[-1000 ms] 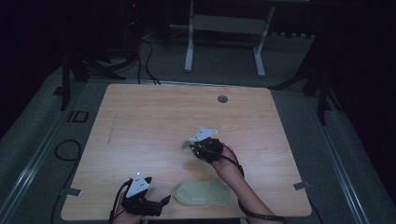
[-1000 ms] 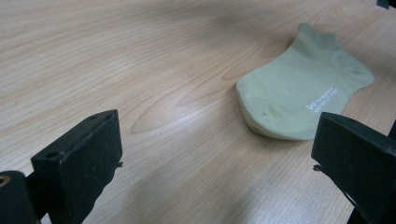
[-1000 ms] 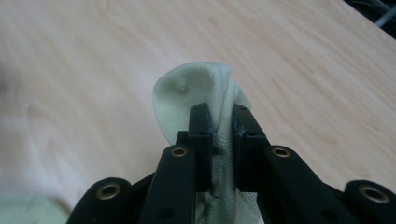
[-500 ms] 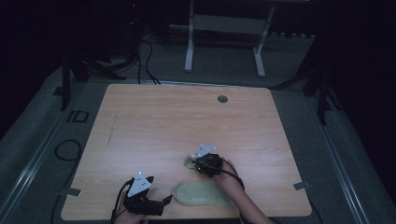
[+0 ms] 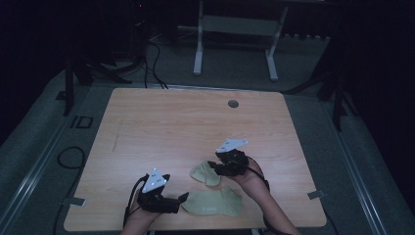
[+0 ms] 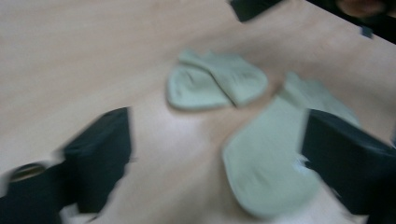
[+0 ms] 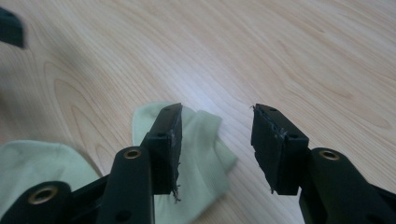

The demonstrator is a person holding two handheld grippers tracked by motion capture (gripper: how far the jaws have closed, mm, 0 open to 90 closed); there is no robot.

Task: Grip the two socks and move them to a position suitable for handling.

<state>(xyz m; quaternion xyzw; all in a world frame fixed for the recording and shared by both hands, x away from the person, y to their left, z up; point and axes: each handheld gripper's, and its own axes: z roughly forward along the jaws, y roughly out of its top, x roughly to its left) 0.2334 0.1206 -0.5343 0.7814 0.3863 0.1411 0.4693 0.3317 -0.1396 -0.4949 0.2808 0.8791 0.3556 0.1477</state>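
Note:
Two pale green socks lie near the table's front edge. A folded sock [image 5: 205, 174] [image 6: 215, 81] [image 7: 205, 140] rests just left of my right gripper [image 5: 215, 167] [image 7: 215, 116]. Its jaws have just been opening and stand apart with nothing between them, low over the sock's edge. A flat sock [image 5: 213, 202] [image 6: 271, 172] [image 7: 37, 163] lies nearer the edge. My left gripper [image 5: 180, 199] [image 6: 219, 158] is at its left end. Its jaws have just been closing a little but stay wide, with the sock's end between them and not pressed.
The wooden table [image 5: 161, 127] has a round cable hole [image 5: 233, 104] at the back. A metal frame [image 5: 235, 29] stands on the dark floor beyond it. Cables [image 5: 68, 156] run on the floor at the left.
My right gripper came down with the folded sock, let it go on the table and opened. My left gripper moved slightly up and toward the flat sock.

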